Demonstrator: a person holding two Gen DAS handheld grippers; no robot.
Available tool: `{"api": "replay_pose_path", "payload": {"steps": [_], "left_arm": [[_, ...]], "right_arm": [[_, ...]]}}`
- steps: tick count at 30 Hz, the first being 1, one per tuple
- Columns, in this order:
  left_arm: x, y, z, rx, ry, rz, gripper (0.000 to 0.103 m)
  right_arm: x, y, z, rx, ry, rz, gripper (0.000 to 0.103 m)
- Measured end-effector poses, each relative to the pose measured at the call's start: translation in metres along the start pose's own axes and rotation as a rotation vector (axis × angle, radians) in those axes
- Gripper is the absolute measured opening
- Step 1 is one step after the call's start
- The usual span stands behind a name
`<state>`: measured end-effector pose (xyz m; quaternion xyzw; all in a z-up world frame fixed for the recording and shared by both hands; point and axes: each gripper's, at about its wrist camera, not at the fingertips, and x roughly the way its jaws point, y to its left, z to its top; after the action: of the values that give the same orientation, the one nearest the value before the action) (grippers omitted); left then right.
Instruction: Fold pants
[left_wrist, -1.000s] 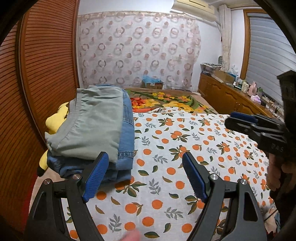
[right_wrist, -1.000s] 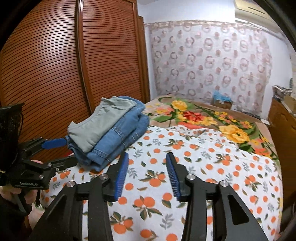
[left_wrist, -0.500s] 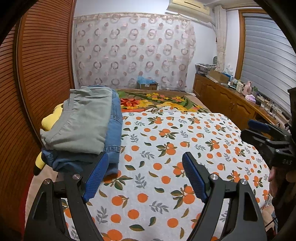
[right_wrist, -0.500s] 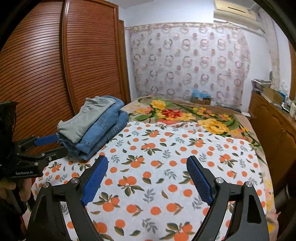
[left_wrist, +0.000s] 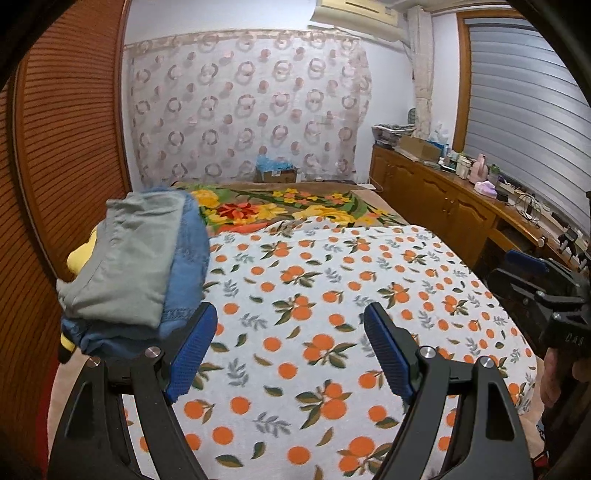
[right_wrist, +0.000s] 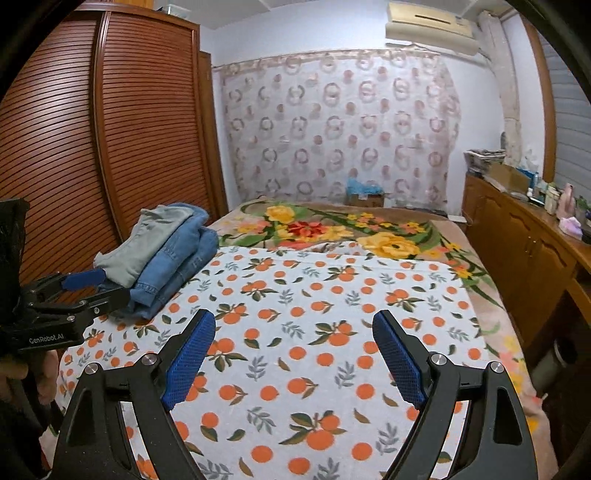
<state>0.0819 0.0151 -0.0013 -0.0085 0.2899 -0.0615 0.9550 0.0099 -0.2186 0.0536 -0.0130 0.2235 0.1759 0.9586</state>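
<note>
Orange-print bedspread (right_wrist: 332, 332) lies bare now: both tongs, left (left_wrist: 290, 349) and right (right_wrist: 293, 356), have drawn back, the right spread wider than a moment ago, both empty. Folded pants (right_wrist: 166, 251) sit stacked at the bed's left edge, so folding looks finished.

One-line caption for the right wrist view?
Both grippers open and empty above the orange-print sheet; folded pants stacked at the bed's left edge.

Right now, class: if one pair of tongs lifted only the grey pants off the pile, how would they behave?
The grey pants would likely flop and unfold; they look soft and creased. Probably light. The jeans beneath might shift a little.
</note>
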Motion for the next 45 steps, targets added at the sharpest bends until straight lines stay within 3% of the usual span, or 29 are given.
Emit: {"api": "replay_pose_path", "payload": {"steps": [18,37,45], "left_arm": [[-0.033,-0.030,0.035,0.034,-0.078,-0.030,0.082],[-0.081,-0.018,0.046,0.018,-0.180,-0.002,0.082],[-0.082,-0.016,0.046,0.017,-0.182,0.003,0.082]], "right_arm": [[-0.049,-0.010,0.012,0.016,-0.105,-0.047,0.088],[-0.063,0.000,0.006,-0.022,-0.200,-0.066,0.088],[-0.057,-0.002,0.003,-0.027,-0.204,-0.073,0.088]]}}
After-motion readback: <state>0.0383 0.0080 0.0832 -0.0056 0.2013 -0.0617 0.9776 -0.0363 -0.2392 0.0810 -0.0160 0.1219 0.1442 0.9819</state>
